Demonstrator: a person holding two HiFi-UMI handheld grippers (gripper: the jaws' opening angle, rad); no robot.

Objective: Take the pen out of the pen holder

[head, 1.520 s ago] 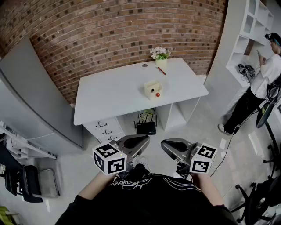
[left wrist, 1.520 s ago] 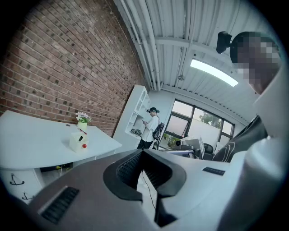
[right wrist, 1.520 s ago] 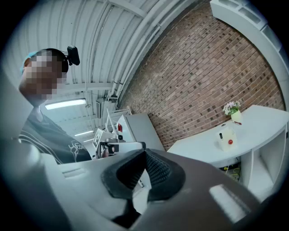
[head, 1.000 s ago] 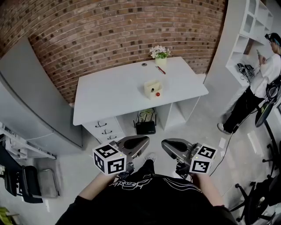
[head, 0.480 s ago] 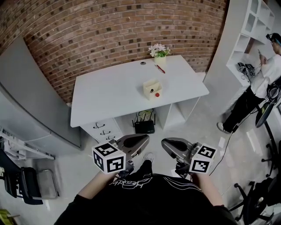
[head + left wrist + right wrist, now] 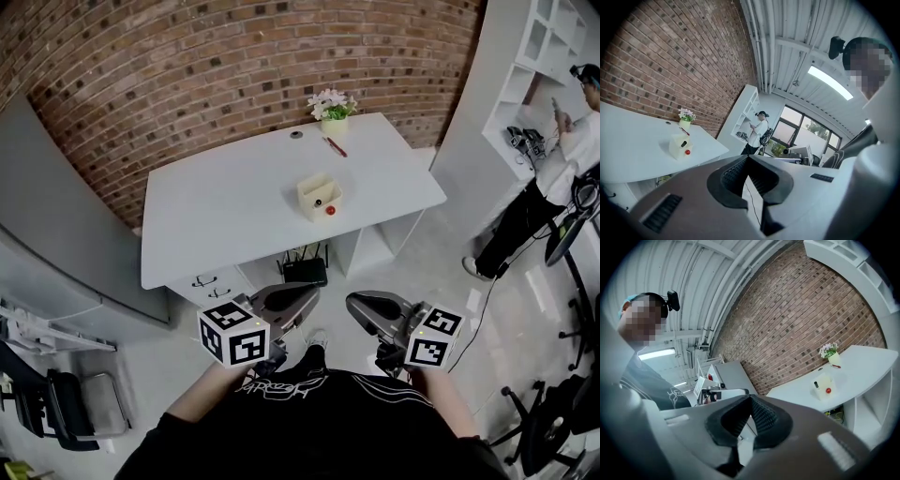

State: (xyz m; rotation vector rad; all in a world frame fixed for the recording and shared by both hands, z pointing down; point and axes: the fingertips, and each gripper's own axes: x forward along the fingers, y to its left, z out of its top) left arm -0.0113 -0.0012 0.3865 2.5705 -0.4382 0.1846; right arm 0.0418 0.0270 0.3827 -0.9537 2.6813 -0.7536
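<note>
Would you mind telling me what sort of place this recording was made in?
Probably an office or studio workspace: a white desk with drawers stands before a red brick wall, white open shelving lines the side wall, and a black chair stands nearby.

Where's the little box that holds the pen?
In the head view, the pen holder sits near the middle of the white desk, a small red ball at its near side and the flower pot behind it at the far edge.
</note>
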